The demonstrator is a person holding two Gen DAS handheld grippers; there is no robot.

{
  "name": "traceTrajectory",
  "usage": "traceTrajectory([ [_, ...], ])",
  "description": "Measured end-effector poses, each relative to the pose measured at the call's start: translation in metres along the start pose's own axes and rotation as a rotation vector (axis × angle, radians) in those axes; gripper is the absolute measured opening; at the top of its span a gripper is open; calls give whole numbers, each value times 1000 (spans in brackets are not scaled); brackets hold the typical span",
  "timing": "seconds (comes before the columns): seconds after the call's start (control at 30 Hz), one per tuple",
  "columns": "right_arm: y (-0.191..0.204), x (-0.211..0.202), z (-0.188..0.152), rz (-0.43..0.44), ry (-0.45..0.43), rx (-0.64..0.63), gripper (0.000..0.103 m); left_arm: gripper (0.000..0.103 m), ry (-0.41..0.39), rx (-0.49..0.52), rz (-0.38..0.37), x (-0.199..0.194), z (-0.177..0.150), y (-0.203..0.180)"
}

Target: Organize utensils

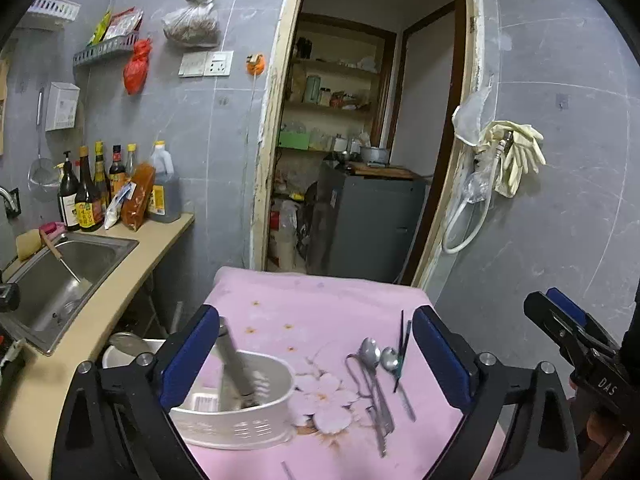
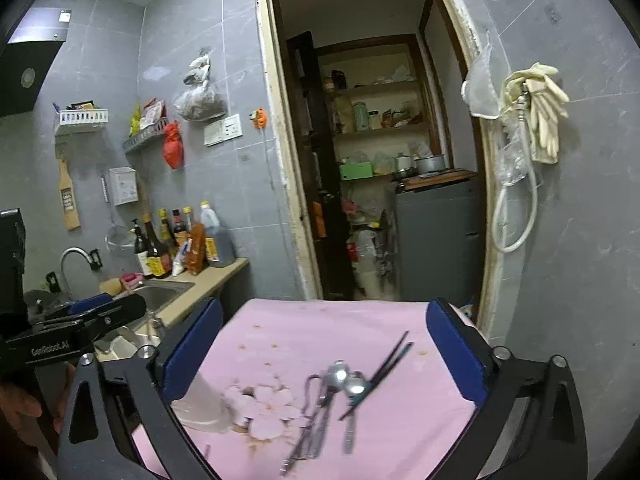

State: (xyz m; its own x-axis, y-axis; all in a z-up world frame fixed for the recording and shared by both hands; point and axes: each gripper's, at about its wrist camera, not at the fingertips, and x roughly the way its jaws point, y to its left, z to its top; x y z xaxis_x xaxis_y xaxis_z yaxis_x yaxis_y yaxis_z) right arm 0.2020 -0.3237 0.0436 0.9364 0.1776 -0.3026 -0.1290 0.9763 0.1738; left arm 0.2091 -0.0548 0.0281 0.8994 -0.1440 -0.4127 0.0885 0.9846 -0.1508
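Observation:
A white slotted utensil holder (image 1: 240,420) stands on the pink flowered cloth (image 1: 320,312), with a metal utensil (image 1: 236,364) leaning inside it. To its right lie two spoons (image 1: 370,350), a wire utensil (image 1: 358,376) and dark chopsticks (image 1: 402,344). My left gripper (image 1: 316,354) hangs open above them with nothing between its blue pads. My right gripper (image 2: 324,346) is open too and empty, over the spoons (image 2: 346,380) and chopsticks (image 2: 386,366). In the right wrist view the holder (image 2: 204,404) is partly hidden by the left finger.
A steel sink (image 1: 72,272) sits in the beige counter (image 1: 160,248) to the left, with sauce bottles (image 1: 92,192) behind it. An open doorway (image 1: 360,140) to a storeroom lies beyond the table. Gloves (image 1: 516,152) and a hose hang on the right wall.

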Motion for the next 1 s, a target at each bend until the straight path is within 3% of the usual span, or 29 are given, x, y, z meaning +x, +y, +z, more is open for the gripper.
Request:
traceTrajectory([
  [0.5, -93, 56, -18, -47, 101, 37, 101, 101, 32, 34, 29, 60, -26, -66],
  [0.9, -144, 152, -66, 12, 287, 128, 101, 101, 186, 103, 33, 137, -62, -91],
  [1.0, -148, 177, -82, 25, 355, 142, 98, 95, 226, 108, 30, 155, -72, -93],
])
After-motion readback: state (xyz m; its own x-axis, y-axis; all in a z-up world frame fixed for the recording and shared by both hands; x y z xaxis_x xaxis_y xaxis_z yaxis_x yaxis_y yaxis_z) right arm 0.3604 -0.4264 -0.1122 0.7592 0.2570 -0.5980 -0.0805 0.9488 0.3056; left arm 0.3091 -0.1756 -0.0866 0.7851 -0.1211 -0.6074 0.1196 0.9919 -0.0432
